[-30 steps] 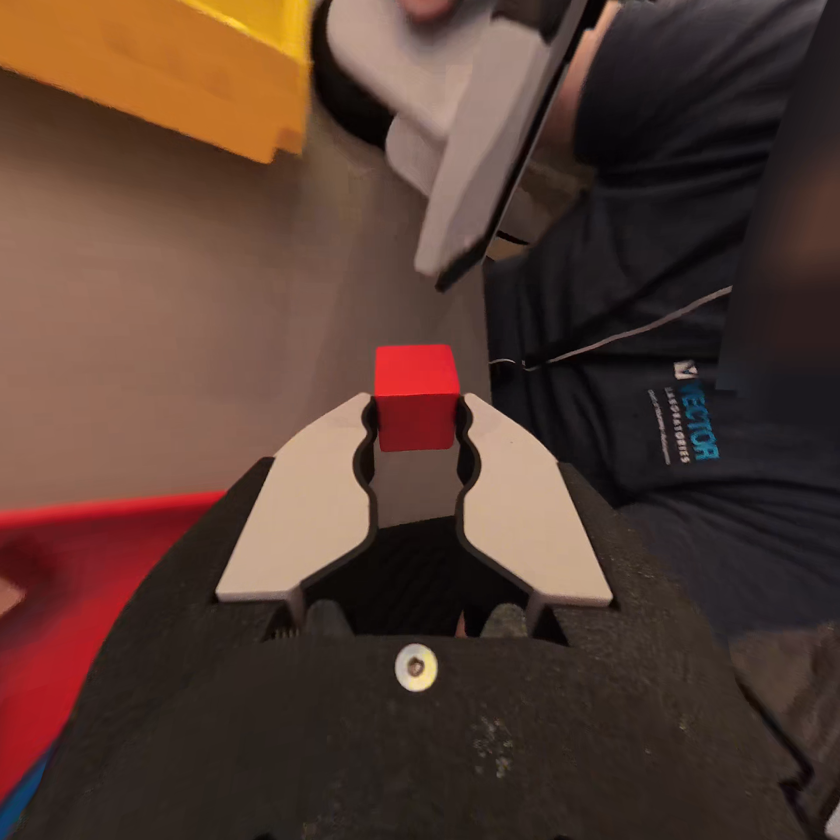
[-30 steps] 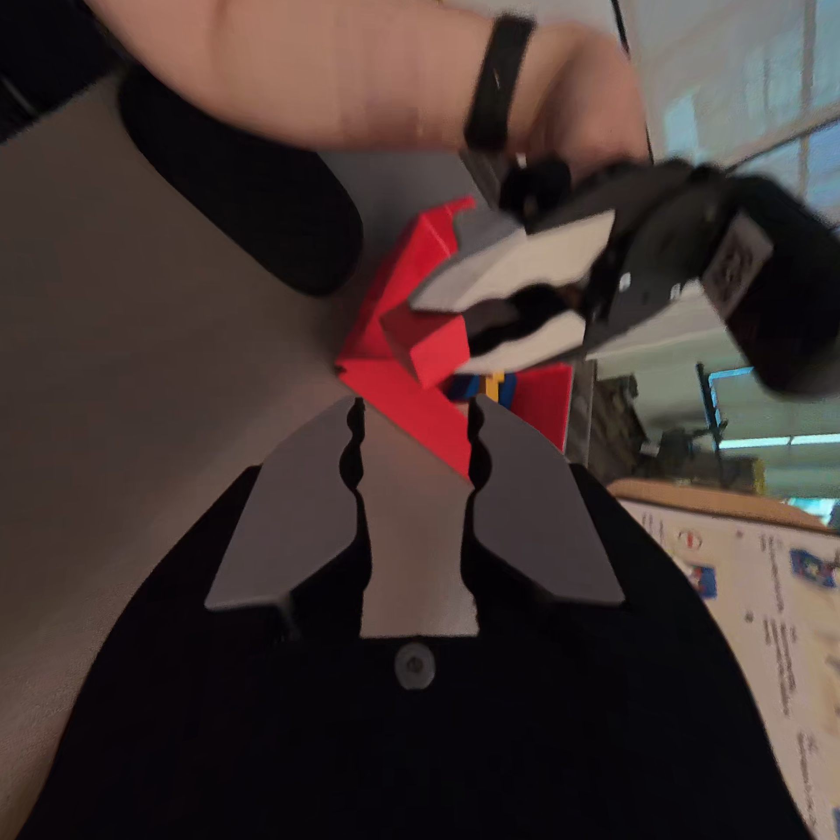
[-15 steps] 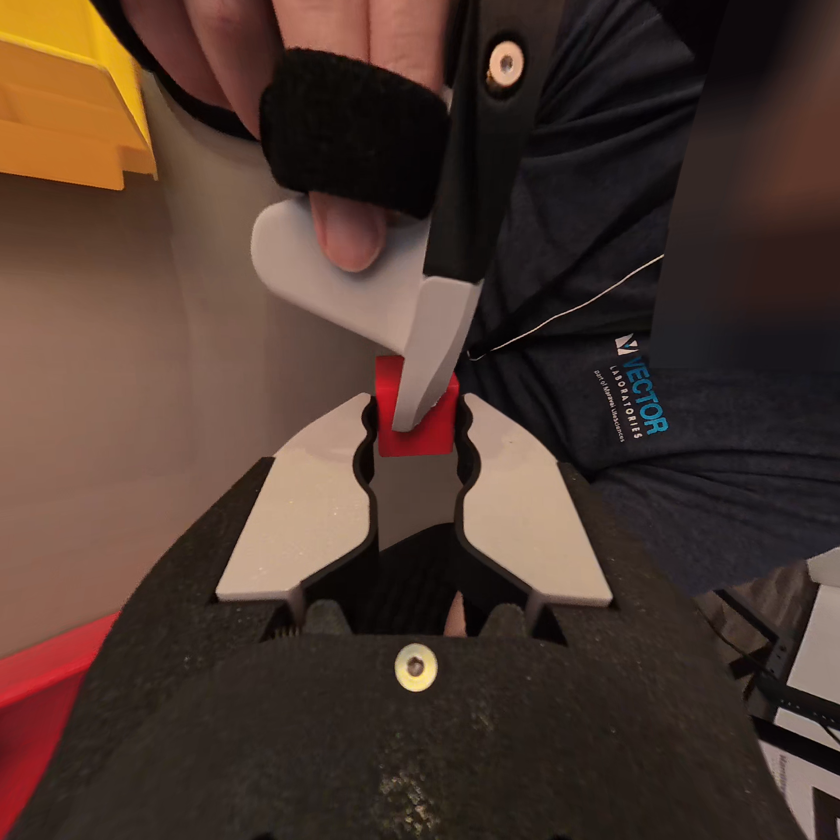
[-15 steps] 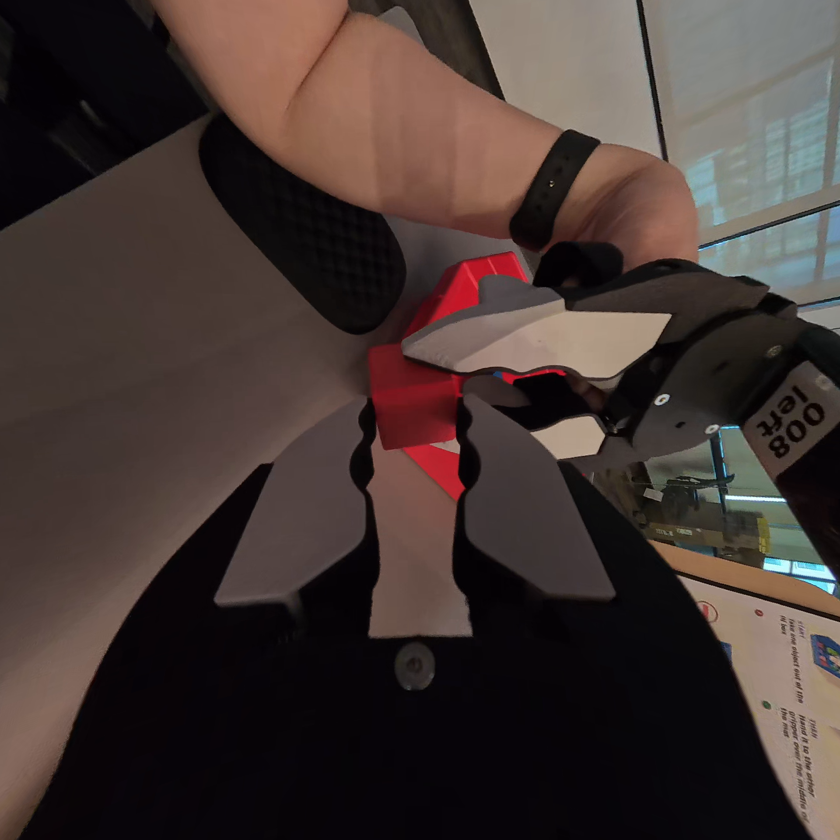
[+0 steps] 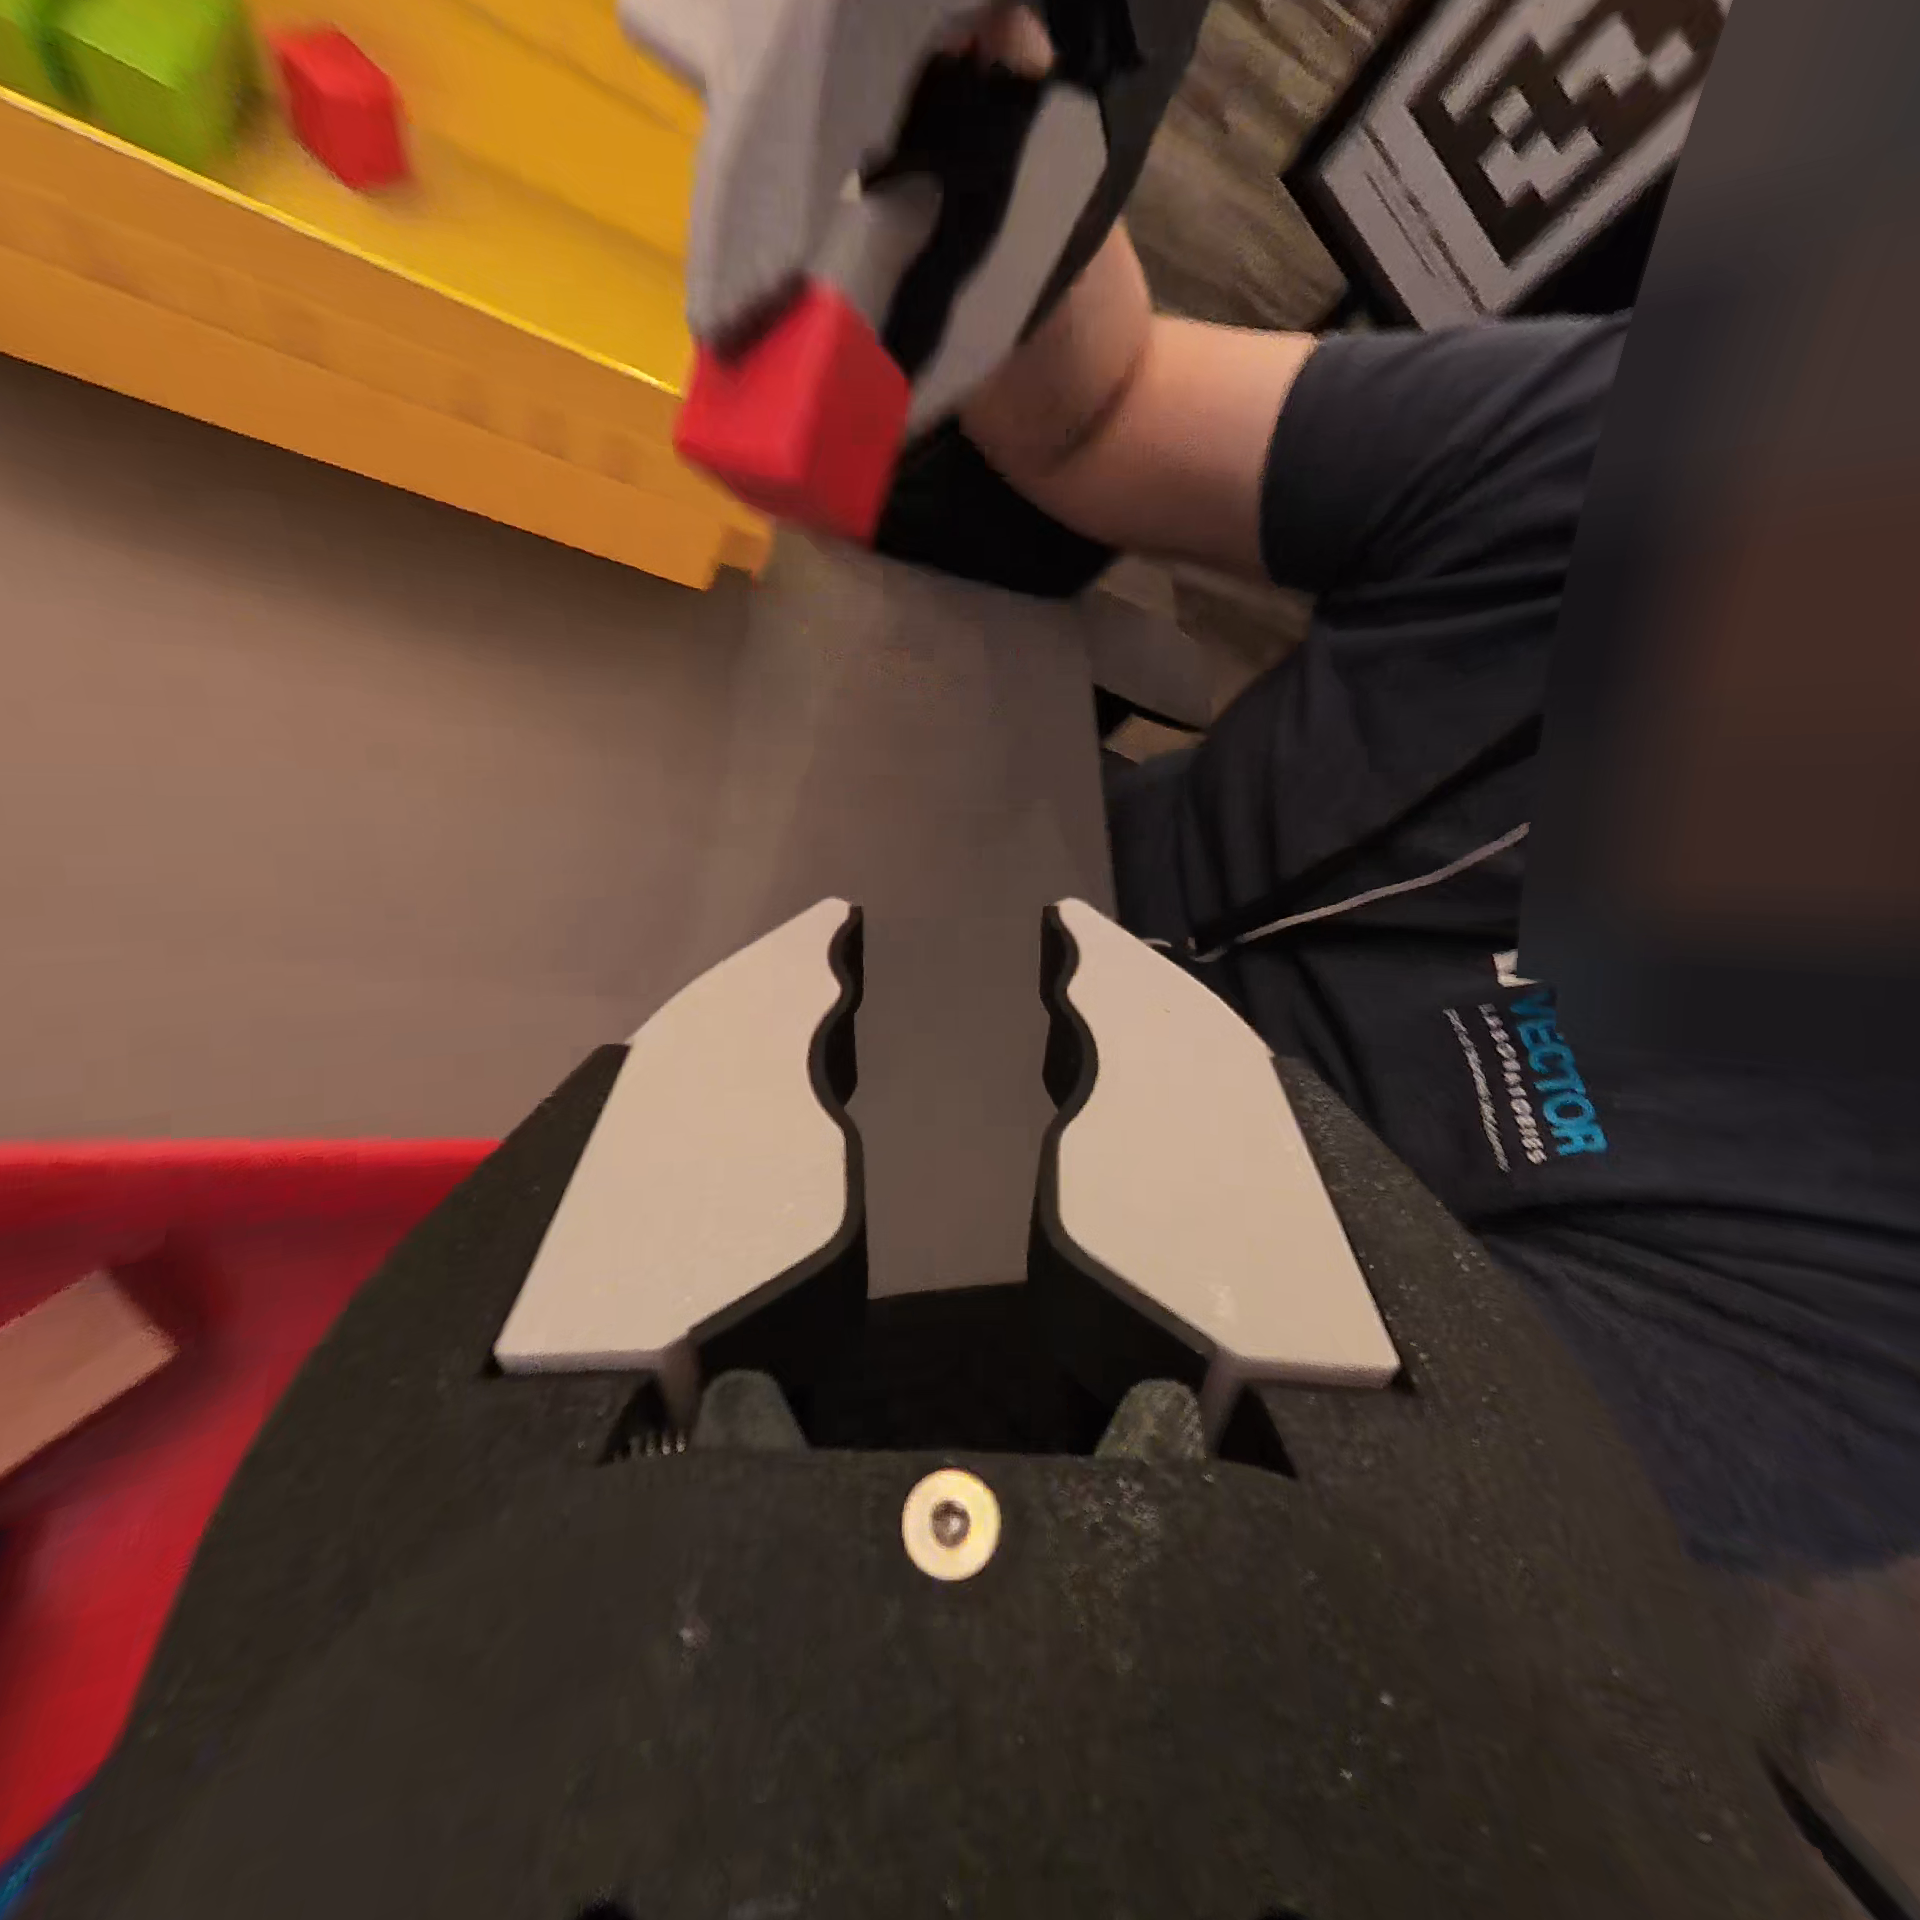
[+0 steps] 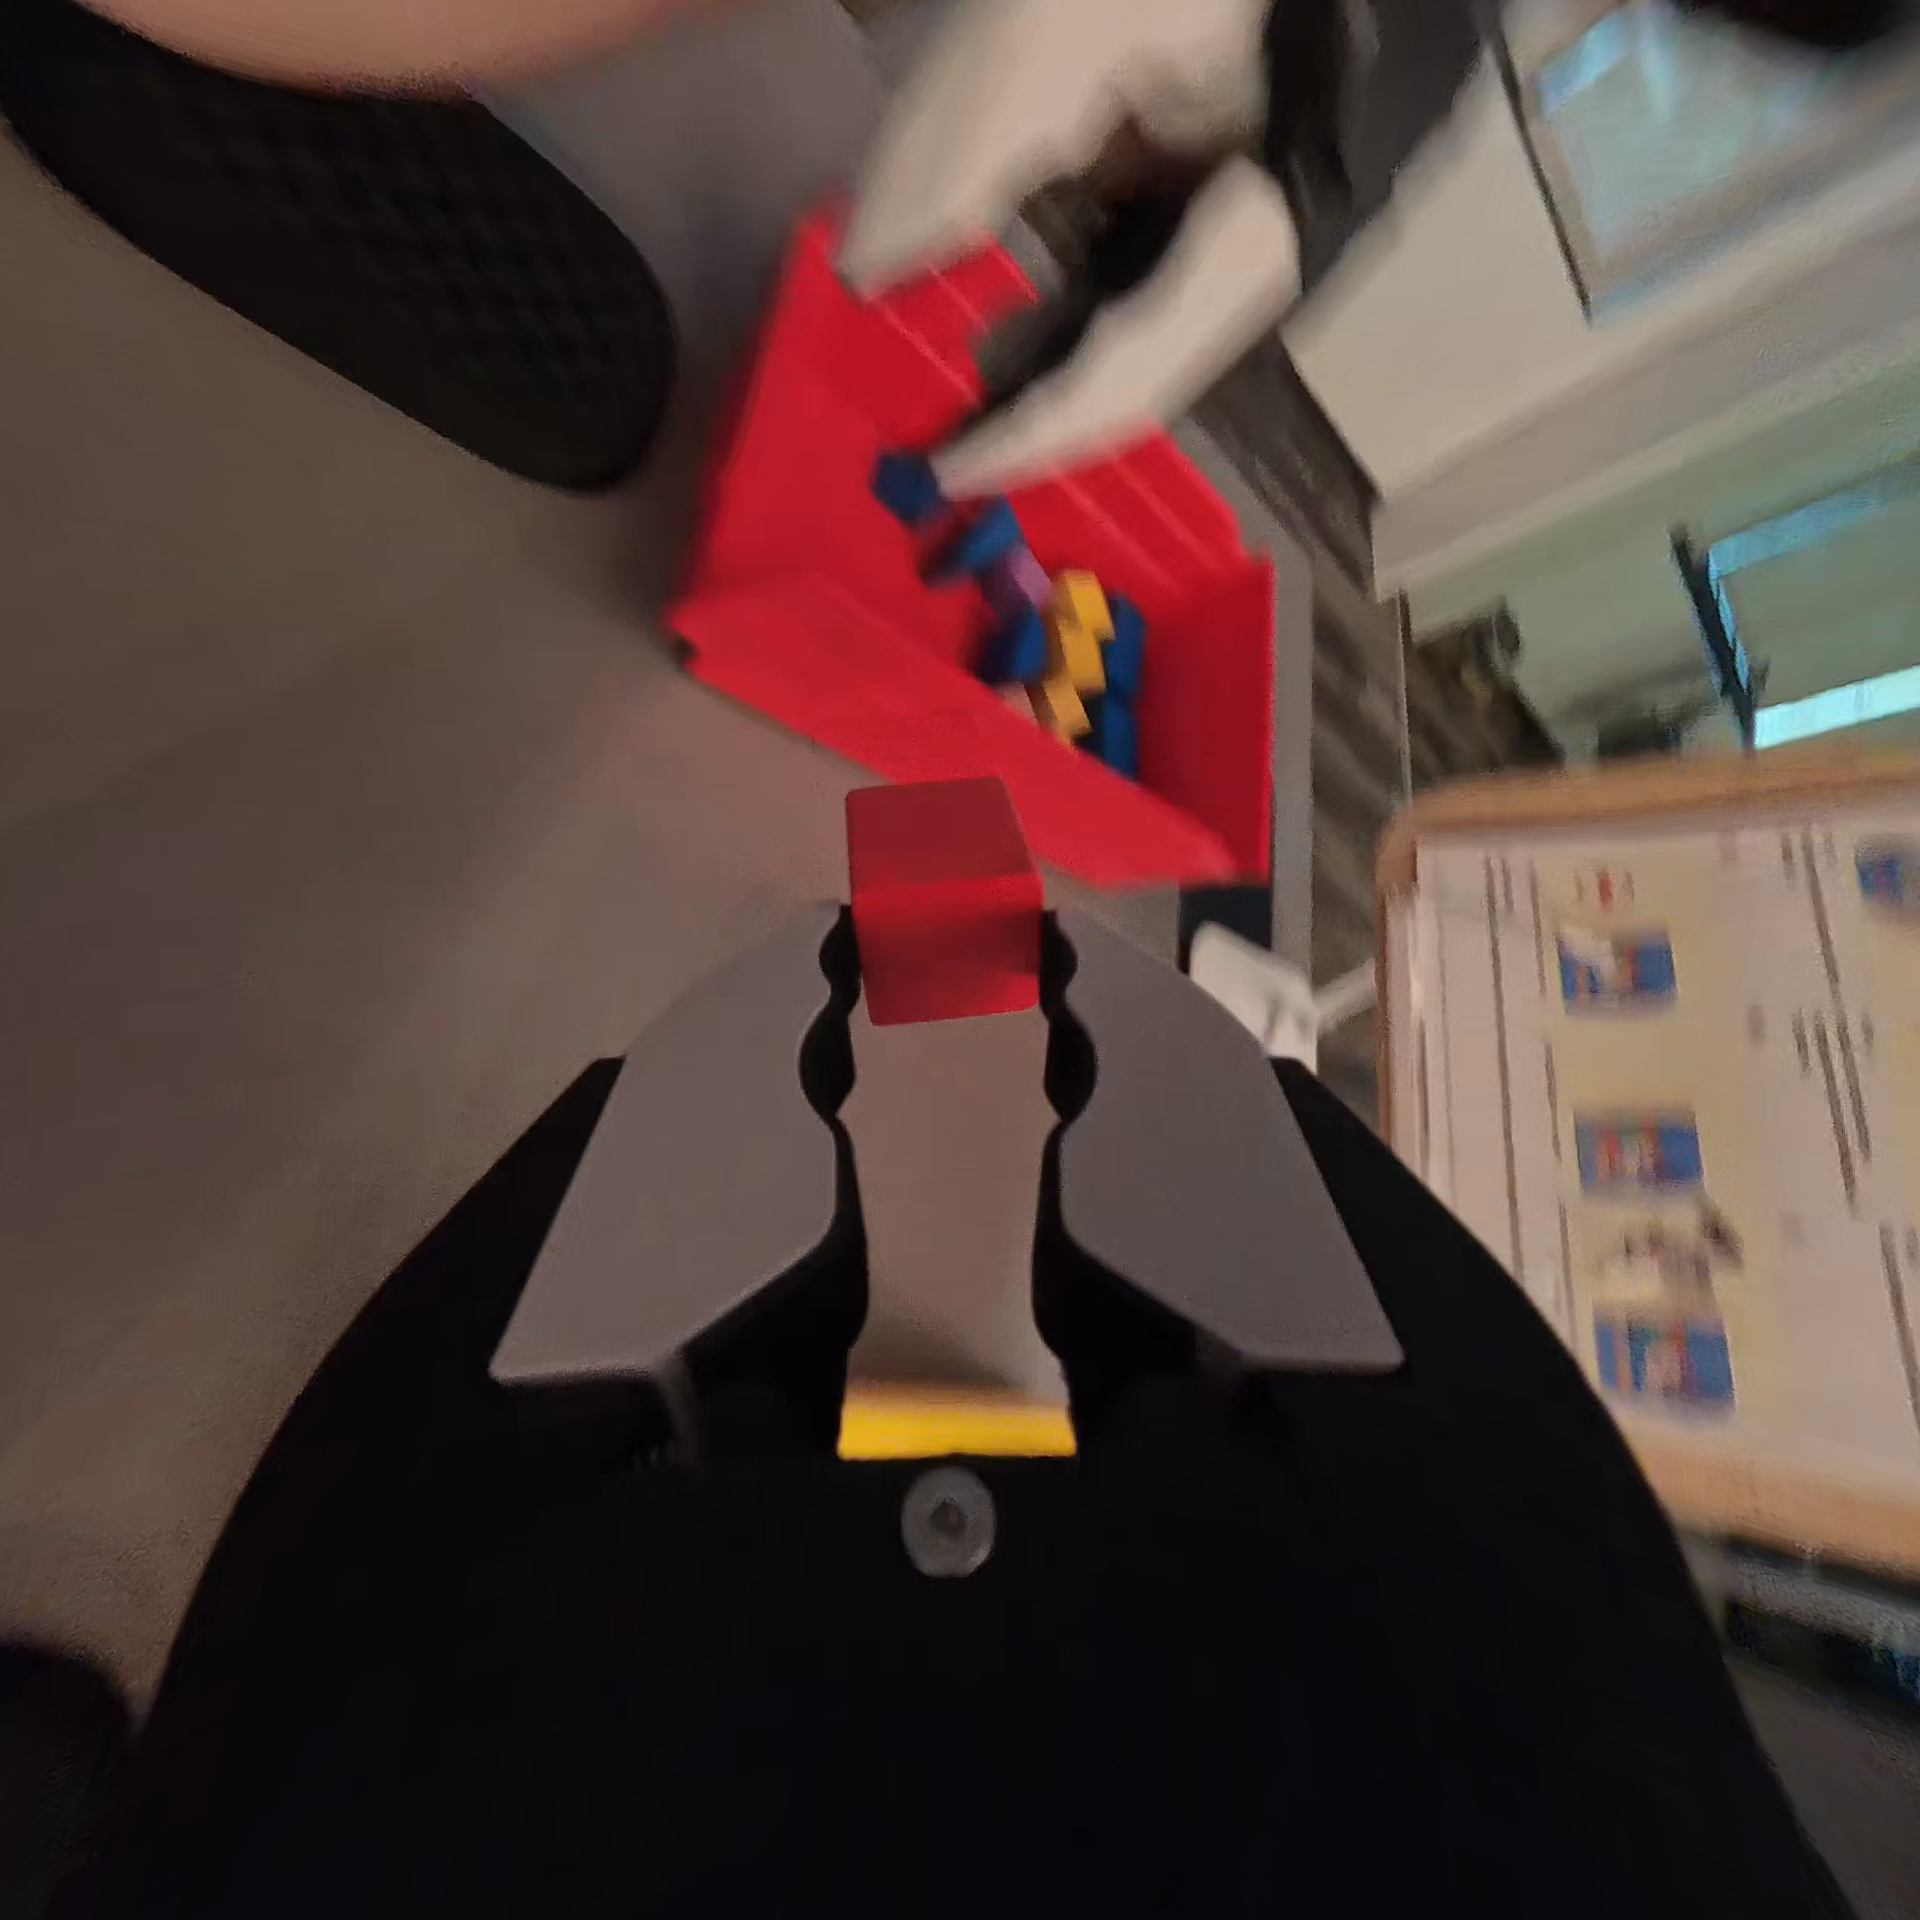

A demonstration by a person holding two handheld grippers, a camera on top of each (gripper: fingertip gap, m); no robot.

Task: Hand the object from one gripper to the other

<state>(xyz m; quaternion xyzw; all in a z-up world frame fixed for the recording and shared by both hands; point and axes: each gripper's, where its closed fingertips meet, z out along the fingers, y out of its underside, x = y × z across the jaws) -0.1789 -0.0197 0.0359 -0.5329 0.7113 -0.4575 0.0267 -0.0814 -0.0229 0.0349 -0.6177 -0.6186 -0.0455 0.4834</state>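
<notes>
Right wrist view: red cube now pinched between the tips of the right hand-held gripper, a moment ago clamped in the left one. Left wrist view: left hand-held gripper spread and empty, cube carried off toward the yellow bin. Handover judged complete. Grey worktop beneath; red bin of coloured blocks; windows beyond, blurred.

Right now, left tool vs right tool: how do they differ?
Left tool is open with nothing between its fingers; right tool is shut on the red cube. Left tool sits by the red bin; right tool hangs nearer the yellow bin. Both share grey wavy-edged fingers on black bodies.
</notes>
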